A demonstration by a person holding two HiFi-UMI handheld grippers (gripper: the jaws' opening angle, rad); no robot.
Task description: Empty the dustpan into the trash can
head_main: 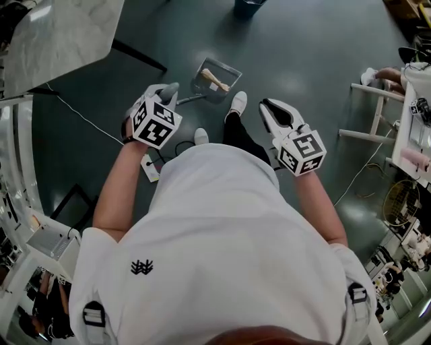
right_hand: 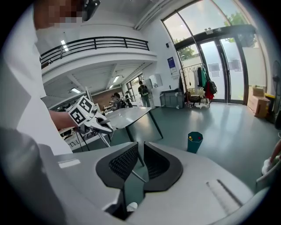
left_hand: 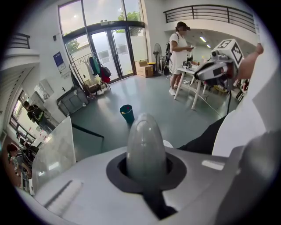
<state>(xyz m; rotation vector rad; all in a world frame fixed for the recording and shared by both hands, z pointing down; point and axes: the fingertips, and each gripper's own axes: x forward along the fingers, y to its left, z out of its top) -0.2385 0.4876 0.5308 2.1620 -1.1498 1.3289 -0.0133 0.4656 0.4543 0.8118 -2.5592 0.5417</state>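
Observation:
In the head view a clear grey dustpan (head_main: 217, 79) hangs low over the dark floor ahead of the person's feet, with a beige scrap in it. Its thin rod runs back to my left gripper (head_main: 168, 94). The left gripper view shows that gripper (left_hand: 146, 151) shut on the rounded grey handle end (left_hand: 145, 145). My right gripper (head_main: 269, 108) is held out to the right with its jaws together and nothing in them; its black pads (right_hand: 124, 161) nearly touch. The teal trash can (head_main: 248, 7) stands far ahead on the floor, also in view from the left gripper (left_hand: 127, 113) and from the right gripper (right_hand: 194, 141).
A marble-topped table (head_main: 60, 34) stands at the left and a white trestle table (head_main: 377, 114) at the right. Thin cables (head_main: 81, 116) trail over the floor. A person (left_hand: 180, 52) stands by a white table far off, near glass doors.

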